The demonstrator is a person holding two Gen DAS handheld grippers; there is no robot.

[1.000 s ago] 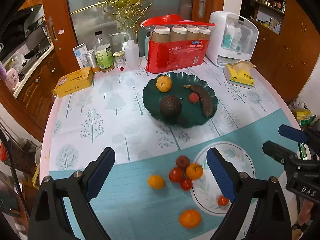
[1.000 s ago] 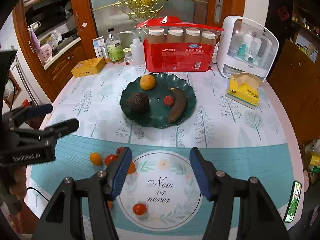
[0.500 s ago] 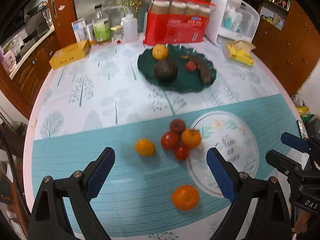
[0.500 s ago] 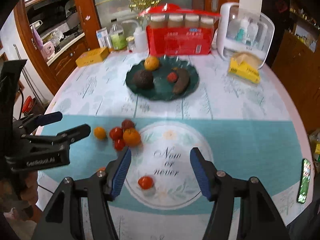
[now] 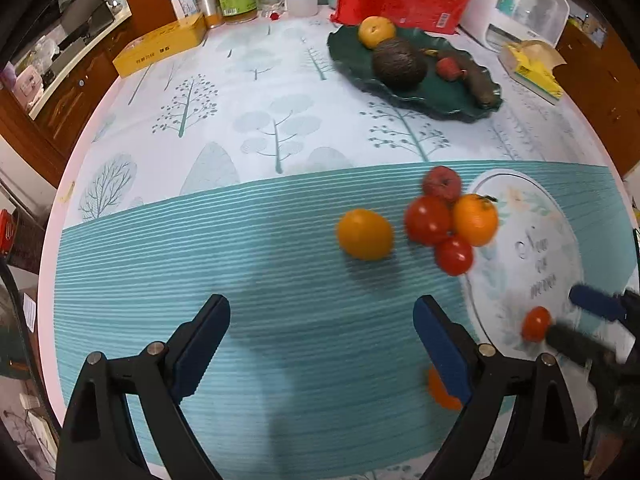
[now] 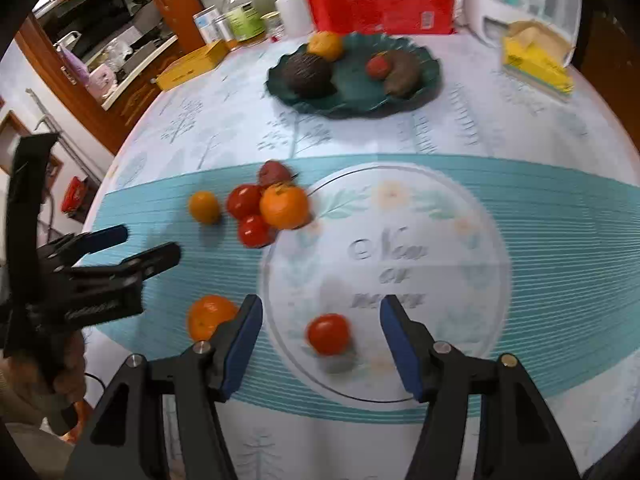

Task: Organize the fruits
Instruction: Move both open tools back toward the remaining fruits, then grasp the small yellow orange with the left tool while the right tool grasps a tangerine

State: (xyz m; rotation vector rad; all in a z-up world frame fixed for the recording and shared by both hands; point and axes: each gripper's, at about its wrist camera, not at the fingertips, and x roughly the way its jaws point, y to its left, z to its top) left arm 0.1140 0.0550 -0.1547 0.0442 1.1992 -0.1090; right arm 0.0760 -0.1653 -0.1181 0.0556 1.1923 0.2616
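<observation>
With both tongs gaping and empty, the right tongs (image 6: pixel 322 340) straddling a lone tomato (image 6: pixel 329 334) on the counter (image 6: pixel 540 216) and the left tongs (image 5: pixel 322 334) above bare cloth, a clumsy closing could send that round fruit rolling off the near edge.

Dark green plate (image 6: pixel 434 80), teal striped, tree-printed tablecloth (image 5: pixel 200 240), red tomato (image 6: pixel 328 334), yellow box (image 5: pixel 160 46)
</observation>
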